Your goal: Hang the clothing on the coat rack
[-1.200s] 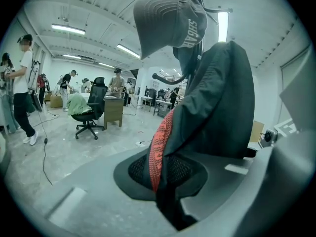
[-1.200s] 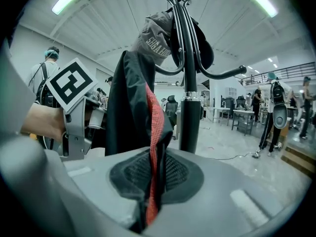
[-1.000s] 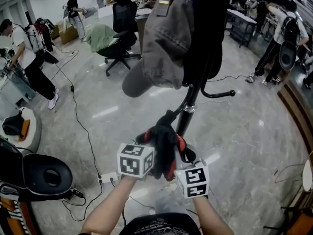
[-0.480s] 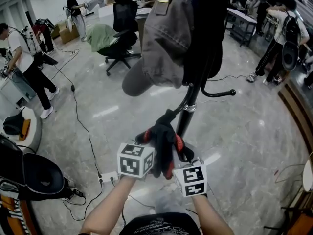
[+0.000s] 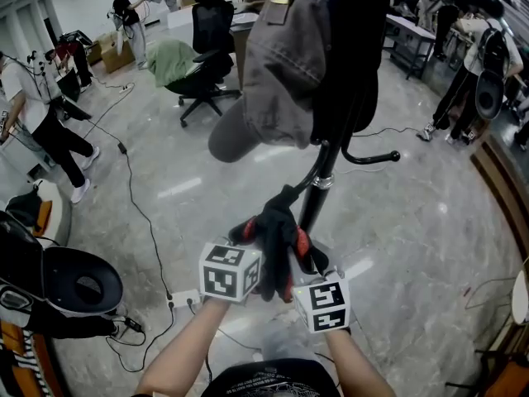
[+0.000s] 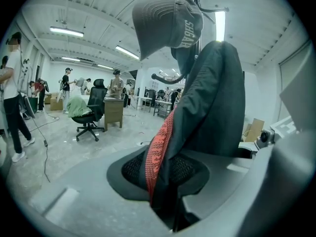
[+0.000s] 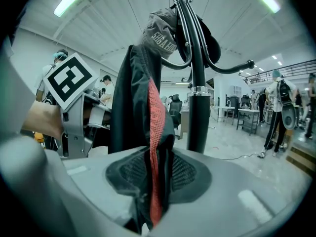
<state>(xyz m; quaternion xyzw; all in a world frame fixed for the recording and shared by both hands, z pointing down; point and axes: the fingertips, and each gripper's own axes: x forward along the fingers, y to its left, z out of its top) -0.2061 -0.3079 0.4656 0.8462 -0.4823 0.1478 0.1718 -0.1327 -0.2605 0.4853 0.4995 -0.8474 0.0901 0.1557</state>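
A black garment with red trim [image 5: 277,226] hangs beside the black coat rack pole [image 5: 318,193]. In the gripper views the garment [image 6: 212,107] runs up toward the rack's hooks. My left gripper [image 5: 258,251] and right gripper [image 5: 302,259] meet at its lower end. The jaws of the left gripper [image 6: 165,201] are opening with the cloth still lying between them. The right gripper [image 7: 150,201] is opening too, around the red-edged fold [image 7: 153,132]. A grey cap [image 5: 277,73] and a dark coat [image 5: 347,56] hang higher on the rack.
A free rack hook [image 5: 372,157] juts right of the pole. Cables [image 5: 140,213] and a power strip [image 5: 183,300] lie on the marble floor at left. An office chair with green cloth [image 5: 198,64] stands behind. Several people stand around the room's edges.
Both grippers and the garment stay almost where they were. The person at the left edge has stepped further left.
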